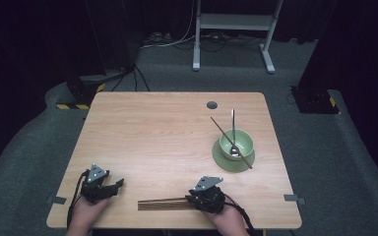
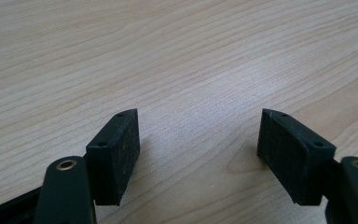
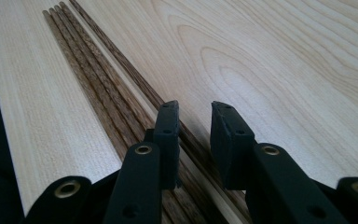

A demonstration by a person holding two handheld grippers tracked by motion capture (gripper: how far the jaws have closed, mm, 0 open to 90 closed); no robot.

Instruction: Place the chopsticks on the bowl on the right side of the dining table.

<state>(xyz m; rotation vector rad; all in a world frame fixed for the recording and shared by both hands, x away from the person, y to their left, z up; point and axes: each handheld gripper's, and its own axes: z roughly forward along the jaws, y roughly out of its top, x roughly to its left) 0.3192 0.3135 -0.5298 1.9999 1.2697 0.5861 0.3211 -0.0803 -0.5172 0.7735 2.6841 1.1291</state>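
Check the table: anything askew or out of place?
One chopstick leans alone across the green bowl, crossed with a spoon, while the rest of the chopsticks lie bundled at the near edge. In the right gripper view one stick sits apart from that bundle. No spill or damage shows.

Light wood-grain rectangular table [image 1: 142, 137] with rounded corners is carrying everything; round dark grommet hole [image 1: 211, 104] sitting near the far edge. Row of dark brown wooden chopsticks [image 1: 161, 203] is lying flat by the near edge, side by side. Pale green round saucer [image 1: 223, 160] is sitting right of centre.
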